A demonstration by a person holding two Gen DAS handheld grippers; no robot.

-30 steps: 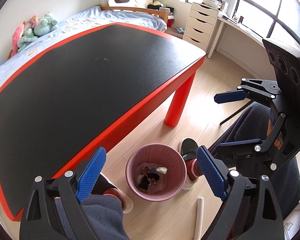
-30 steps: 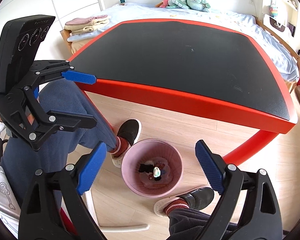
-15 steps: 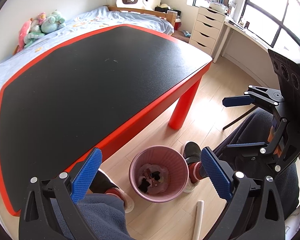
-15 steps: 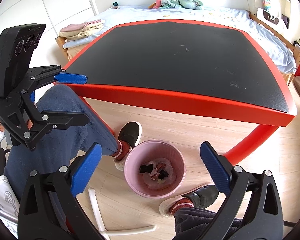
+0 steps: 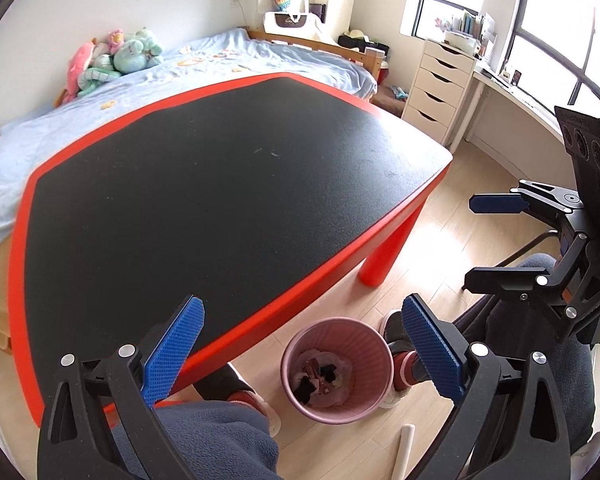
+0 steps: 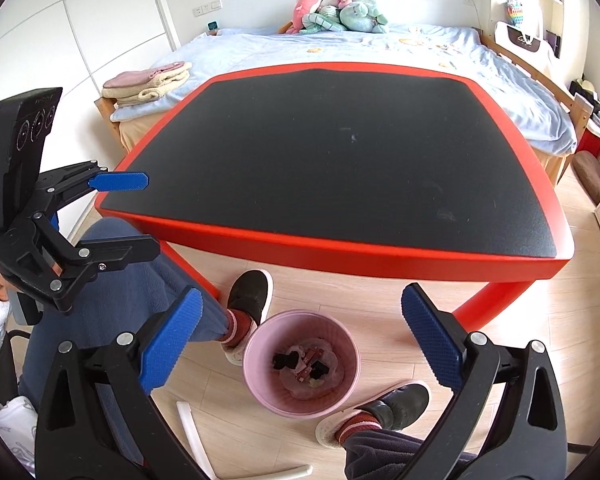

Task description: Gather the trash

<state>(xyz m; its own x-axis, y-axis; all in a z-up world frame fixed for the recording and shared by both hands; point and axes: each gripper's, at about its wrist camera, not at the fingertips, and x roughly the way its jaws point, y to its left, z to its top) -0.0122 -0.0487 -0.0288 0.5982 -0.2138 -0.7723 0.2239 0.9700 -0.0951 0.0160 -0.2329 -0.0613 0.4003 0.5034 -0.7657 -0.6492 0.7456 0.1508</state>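
A pink waste bin [image 5: 336, 412] stands on the wood floor between the person's feet; it also shows in the right wrist view [image 6: 260, 384]. Small dark and red scraps of trash [image 6: 306, 364] lie inside it, also seen in the left wrist view [image 5: 320, 376]. My left gripper [image 5: 300, 352] is open and empty, above the bin and the table's near edge. My right gripper [image 6: 302, 340] is open and empty, above the bin. Each gripper shows in the other's view, the right one [image 5: 500, 248] and the left one [image 6: 116, 216], both open.
A red table with a bare black top [image 5: 220, 200] fills the middle; its red leg [image 5: 380, 264] stands by the bin. The person's knees and slippered feet [image 6: 252, 292] flank the bin. A bed with plush toys [image 6: 340, 12] lies behind; white drawers [image 5: 440, 84] stand at right.
Both grippers have risen and tilted up, so the bin sits lower and smaller in both views. The pale scrap on top of the trash a second ago no longer shows.
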